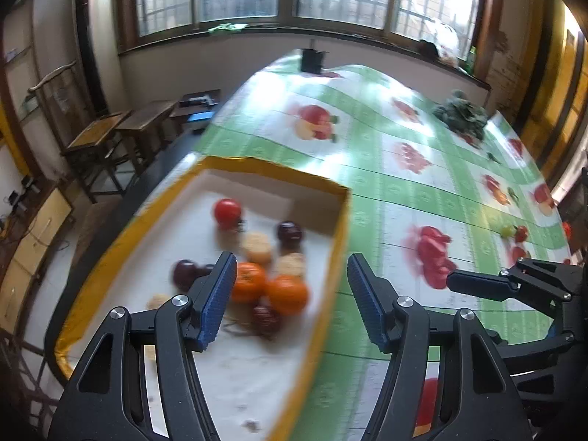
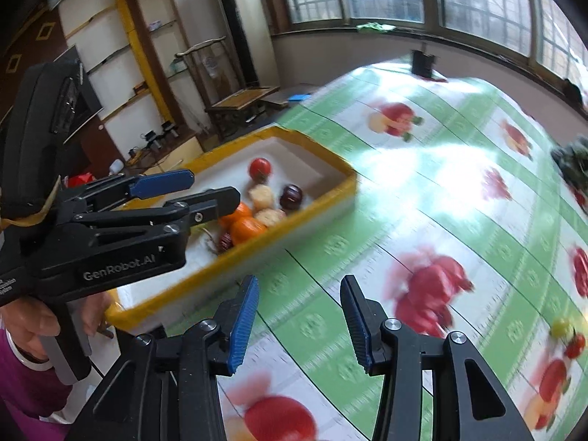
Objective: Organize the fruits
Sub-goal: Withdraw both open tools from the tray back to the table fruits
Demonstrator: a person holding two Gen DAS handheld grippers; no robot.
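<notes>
A yellow-rimmed white box (image 1: 332, 257) (image 2: 323, 198) holds several fruits: a red tomato (image 1: 228, 212) (image 2: 260, 168), two oranges (image 1: 287, 294) (image 2: 247, 229), dark plums (image 1: 289, 232) (image 2: 291, 196) and pale round pieces (image 1: 257, 247). My left gripper (image 1: 292, 299) is open and empty above the box's near right corner; it also shows in the right wrist view (image 2: 205, 189). My right gripper (image 2: 299, 321) is open and empty over the tablecloth, right of the box. A small green fruit (image 2: 561, 327) (image 1: 507, 230) and small red fruits (image 2: 575, 345) lie on the table at the right.
The table wears a green-and-white cloth printed with fruit (image 1: 404, 191). A dark leafy bunch (image 1: 461, 114) lies at the far right. A small black object (image 1: 311, 59) stands at the far end. Wooden desks (image 1: 110, 136) stand left of the table.
</notes>
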